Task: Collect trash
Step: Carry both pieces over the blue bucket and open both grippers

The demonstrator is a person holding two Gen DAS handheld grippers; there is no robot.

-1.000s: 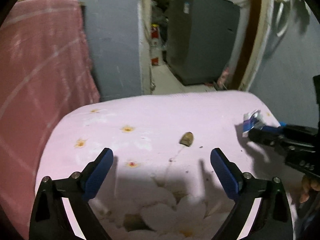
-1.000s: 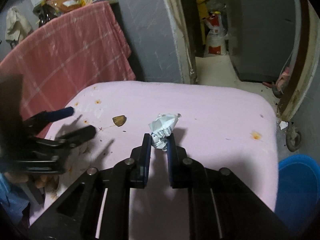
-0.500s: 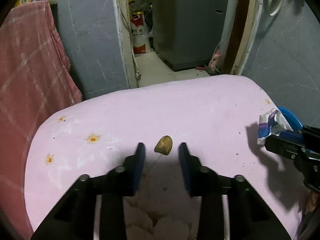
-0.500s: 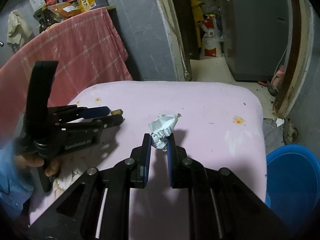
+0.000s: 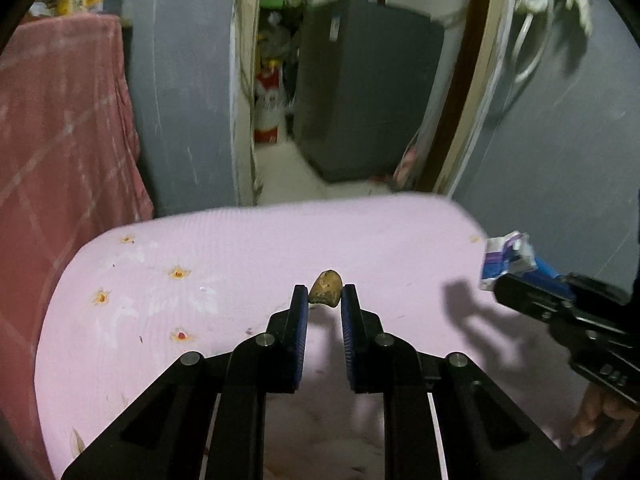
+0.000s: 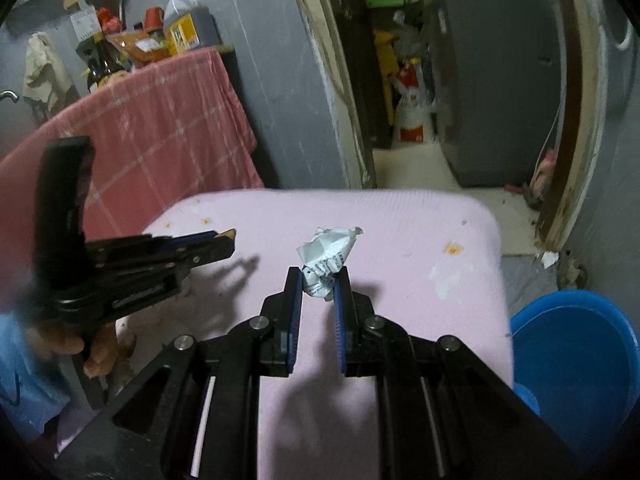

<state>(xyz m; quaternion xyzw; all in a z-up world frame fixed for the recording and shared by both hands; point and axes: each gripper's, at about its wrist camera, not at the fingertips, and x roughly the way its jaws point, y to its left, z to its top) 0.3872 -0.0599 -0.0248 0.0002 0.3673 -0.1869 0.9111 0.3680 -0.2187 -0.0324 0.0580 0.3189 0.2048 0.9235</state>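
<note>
Jaws of the left gripper are closing on a brown scrap, pinched only at the tips above the pink table. Right gripper clamps crumpled paper. Risk: either piece slipping before reaching the blue bucket beside the table.

From my seat the pink tabletop lay bare ahead of both grippers, open toward its far edge at mid-frame. At the left of the right wrist view, the left gripper crossed the way. A pink checked cloth walled the upper left; a blue bucket sat lower right, beside the table's edge
</note>
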